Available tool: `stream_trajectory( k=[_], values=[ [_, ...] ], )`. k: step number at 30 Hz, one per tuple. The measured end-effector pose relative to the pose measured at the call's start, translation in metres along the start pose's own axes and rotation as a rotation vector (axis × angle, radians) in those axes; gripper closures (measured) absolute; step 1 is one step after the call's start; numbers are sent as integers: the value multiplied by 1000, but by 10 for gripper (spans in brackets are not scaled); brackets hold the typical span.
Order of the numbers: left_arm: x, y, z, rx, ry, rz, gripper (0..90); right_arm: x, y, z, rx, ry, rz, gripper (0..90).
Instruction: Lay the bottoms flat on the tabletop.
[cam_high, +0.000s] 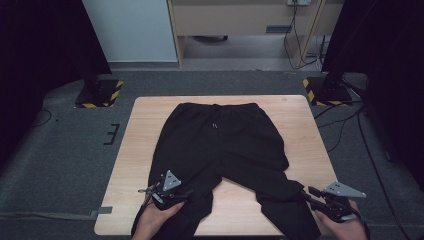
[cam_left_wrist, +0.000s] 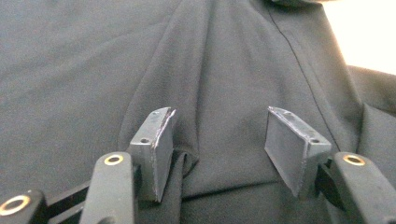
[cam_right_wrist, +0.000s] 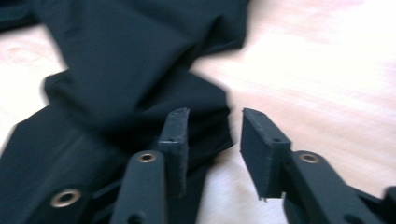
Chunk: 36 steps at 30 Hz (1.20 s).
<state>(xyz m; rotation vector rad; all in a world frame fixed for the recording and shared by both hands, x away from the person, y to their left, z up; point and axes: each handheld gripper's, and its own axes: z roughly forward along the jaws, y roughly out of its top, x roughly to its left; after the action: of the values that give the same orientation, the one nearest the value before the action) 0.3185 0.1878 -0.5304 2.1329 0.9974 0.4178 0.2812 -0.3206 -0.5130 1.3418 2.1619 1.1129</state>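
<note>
Black soft-fabric drawstring trousers (cam_high: 225, 145): spread flat on the light wooden square table (cam_high: 145, 125), waistband at its far edge, legs splayed toward its near edge, lightly creased. Left gripper (cam_left_wrist: 219, 140) spread over one leg; right gripper (cam_right_wrist: 214, 140) spread, unloaded, beside the other.

The black trousers (cam_high: 220, 145) ran off the bottom edge of the high view, so both leg ends were cut off, and the person's hands were cropped there too. The right gripper view was blurred, leaving the trousers' folds and the bench (cam_right_wrist: 327, 70) grain smeared. The waist drawstring (cam_high: 214, 124) was too small to read.
</note>
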Motion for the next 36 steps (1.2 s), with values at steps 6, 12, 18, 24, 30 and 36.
stream_trajectory(
  k=[6, 12, 18, 24, 30, 36],
  values=[
    [0, -1, 0, -1, 2, 0, 412, 15, -6, 13, 82, 15, -46, 483],
    [0, -1, 0, -6, -1, -7, 410, 18, -6, 12, 130, 28, -68, 768],
    [1, -2, 0, -8, -3, -6, 410, 20, -12, -3, 174, 68, -99, 853],
    [1, -2, 0, -10, -4, -8, 410, 18, -21, -34, 189, 131, -96, 837],
    [1, -2, 0, -10, -2, -9, 409, 40, 1, -36, 81, 104, -128, 670],
    [1, -2, 0, -11, -3, -8, 409, 88, 25, 7, 59, 149, -209, 642]
  ],
)
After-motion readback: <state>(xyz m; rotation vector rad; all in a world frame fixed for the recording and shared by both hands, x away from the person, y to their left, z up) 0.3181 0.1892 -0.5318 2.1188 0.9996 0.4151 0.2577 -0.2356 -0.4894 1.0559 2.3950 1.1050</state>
